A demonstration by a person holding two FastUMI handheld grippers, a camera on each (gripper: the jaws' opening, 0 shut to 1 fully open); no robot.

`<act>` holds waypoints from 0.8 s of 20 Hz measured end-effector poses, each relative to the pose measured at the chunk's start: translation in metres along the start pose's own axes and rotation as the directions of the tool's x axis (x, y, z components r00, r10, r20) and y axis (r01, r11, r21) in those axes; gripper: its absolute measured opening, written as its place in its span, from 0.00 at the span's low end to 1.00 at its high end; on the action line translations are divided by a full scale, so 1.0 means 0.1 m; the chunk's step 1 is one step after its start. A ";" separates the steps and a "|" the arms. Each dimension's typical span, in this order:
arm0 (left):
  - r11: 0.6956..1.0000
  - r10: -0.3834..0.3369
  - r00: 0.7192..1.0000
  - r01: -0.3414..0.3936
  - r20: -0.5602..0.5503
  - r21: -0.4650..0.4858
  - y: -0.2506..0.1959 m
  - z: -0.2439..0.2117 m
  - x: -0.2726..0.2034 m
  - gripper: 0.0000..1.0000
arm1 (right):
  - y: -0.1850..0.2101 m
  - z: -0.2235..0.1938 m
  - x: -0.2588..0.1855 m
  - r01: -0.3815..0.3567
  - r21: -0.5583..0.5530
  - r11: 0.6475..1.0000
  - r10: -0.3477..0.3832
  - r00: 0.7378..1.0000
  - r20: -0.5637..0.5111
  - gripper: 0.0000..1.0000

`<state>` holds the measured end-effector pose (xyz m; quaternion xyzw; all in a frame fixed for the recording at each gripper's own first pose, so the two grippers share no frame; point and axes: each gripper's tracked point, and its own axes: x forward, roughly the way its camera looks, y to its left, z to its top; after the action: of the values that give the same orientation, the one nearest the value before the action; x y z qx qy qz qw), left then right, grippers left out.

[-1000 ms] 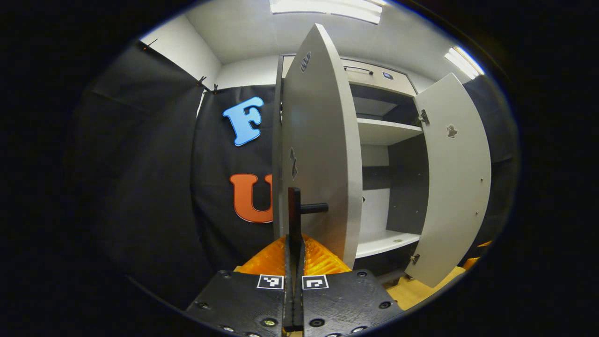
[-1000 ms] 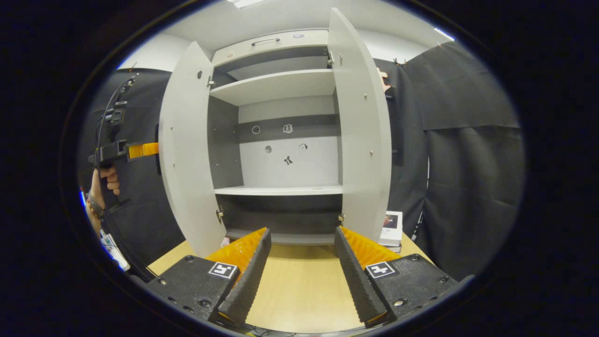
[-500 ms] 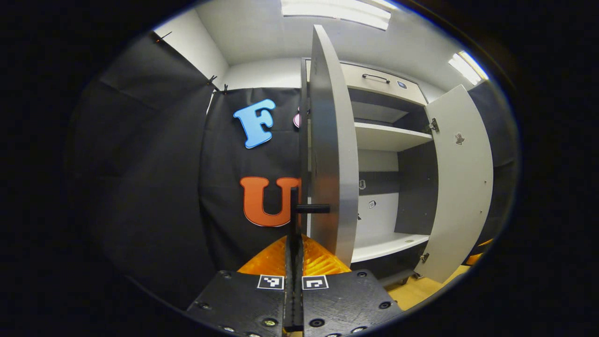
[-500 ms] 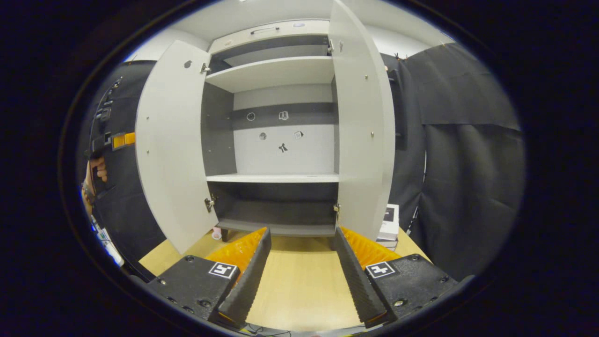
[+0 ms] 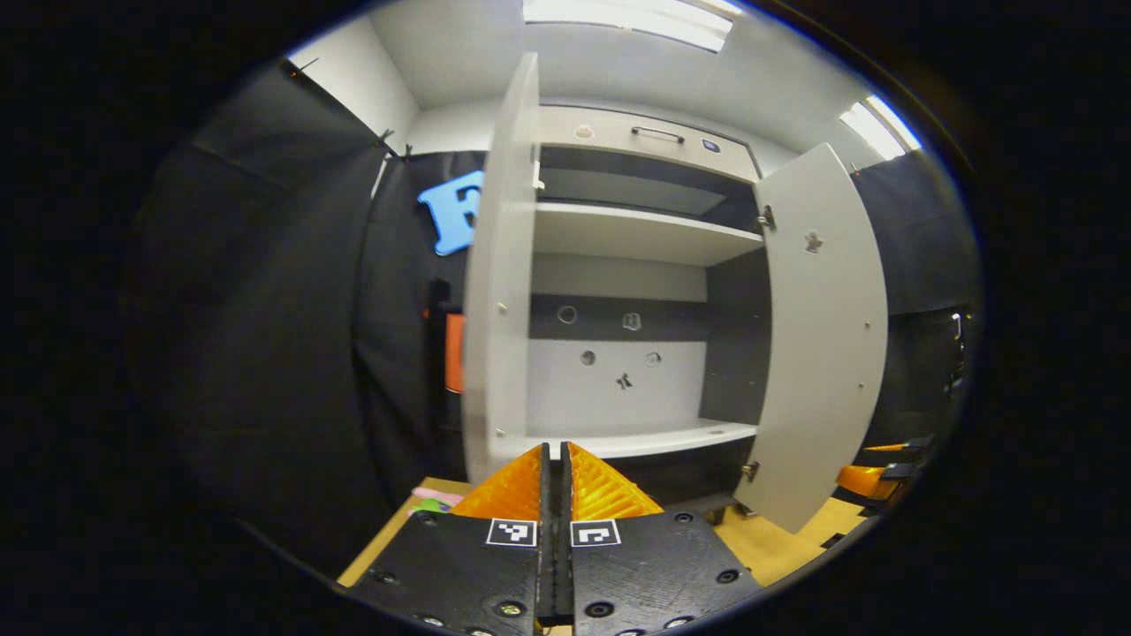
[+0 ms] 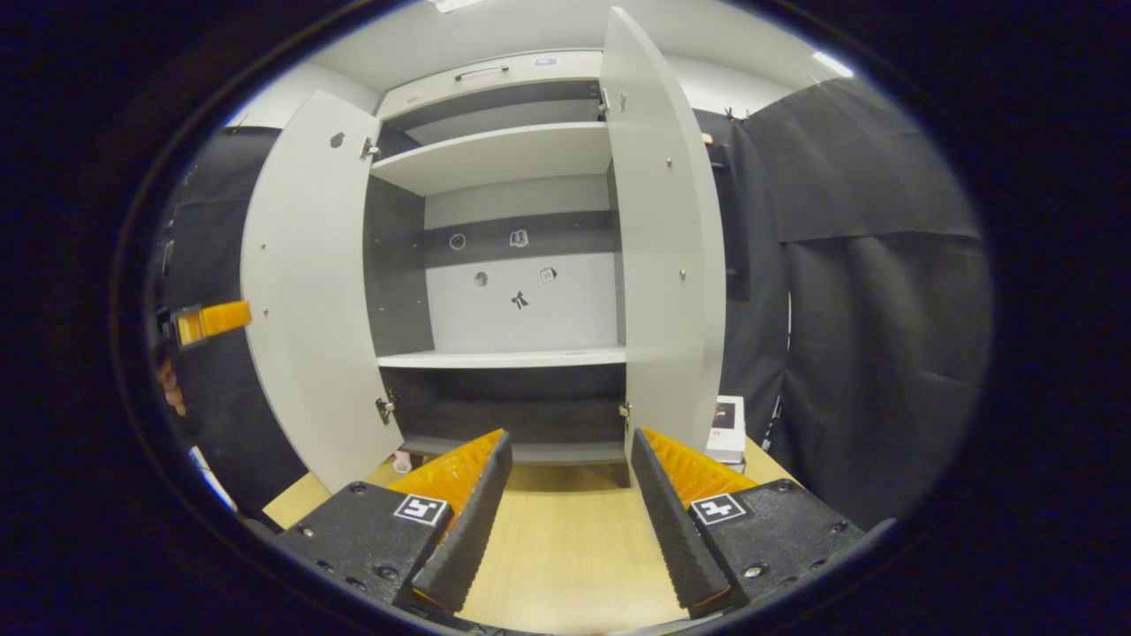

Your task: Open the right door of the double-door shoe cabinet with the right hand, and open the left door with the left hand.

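Note:
The grey shoe cabinet [image 5: 636,234] stands with both doors swung out and its shelves bare. In the left gripper view the left door [image 5: 495,291] is nearly edge-on and the right door [image 5: 822,336] hangs wide. My left gripper [image 5: 555,450] is shut with nothing in it, just in front of the left door's lower edge. In the right gripper view the left door [image 6: 300,291] and right door [image 6: 663,265] frame the interior. My right gripper [image 6: 568,437] is open over the table, apart from the cabinet. The left gripper [image 6: 208,320] shows beyond the left door, with a hand [image 6: 168,384] below it.
The cabinet rests on a wooden table [image 6: 565,539]. A drawer with a bar handle [image 5: 654,132] tops the cabinet. A small stack of boxes [image 6: 729,428] lies by the cabinet's right side. Small pink and green items [image 5: 433,502] lie near the left door's foot. Black cloth walls surround the booth.
My left gripper has come off the left door's black handle and turned right to face the cabinet's inside. The left door has swung wider. The right gripper has barely shifted.

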<state>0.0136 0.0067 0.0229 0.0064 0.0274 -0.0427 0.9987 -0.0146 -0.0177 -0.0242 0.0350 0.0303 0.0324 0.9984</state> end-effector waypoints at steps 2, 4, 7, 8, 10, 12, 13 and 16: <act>1.000 0.001 1.000 0.000 -0.029 0.020 -0.19 -0.25 0.10 0.00 | 0.04 0.07 -0.03 -0.015 0.016 1.000 0.015 1.000 0.015 0.86; 0.999 0.018 0.999 -0.016 -0.035 0.051 -0.22 -0.36 0.22 0.00 | 0.05 0.08 -0.06 -0.024 0.022 0.999 0.024 1.000 0.018 0.86; 0.999 -0.031 0.998 0.033 -0.055 0.033 -0.34 -0.50 0.26 0.00 | 0.03 0.09 -0.10 -0.020 0.002 1.000 0.020 1.000 0.024 0.86; 0.999 -0.030 0.998 0.031 -0.049 0.022 -0.35 -0.52 0.23 0.05 | 0.02 0.09 -0.11 -0.017 -0.008 1.000 0.017 1.000 0.025 0.83; 0.998 -0.052 0.998 0.051 -0.029 -0.025 -0.44 -0.52 0.21 0.23 | 0.00 0.06 -0.11 -0.014 -0.018 1.000 0.014 1.000 0.022 0.83; 0.996 -0.061 0.998 0.061 0.006 -0.066 -0.48 -0.44 0.18 0.73 | 0.00 0.04 -0.11 -0.018 -0.010 1.000 0.018 1.000 0.018 0.86; 0.996 -0.042 0.999 0.044 0.023 -0.075 -0.44 -0.39 0.16 0.98 | -0.01 0.04 -0.11 -0.019 -0.005 1.000 0.019 1.000 0.017 0.84; 0.997 -0.001 1.000 0.001 0.011 -0.077 -0.33 -0.40 0.15 0.95 | -0.02 0.06 -0.09 -0.015 0.000 1.000 0.015 1.000 0.022 0.85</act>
<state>0.0237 -0.0270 -0.0183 -0.0326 0.0236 -0.0422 0.9983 -0.0226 -0.0207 -0.0183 0.0354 0.0192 0.0395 0.9984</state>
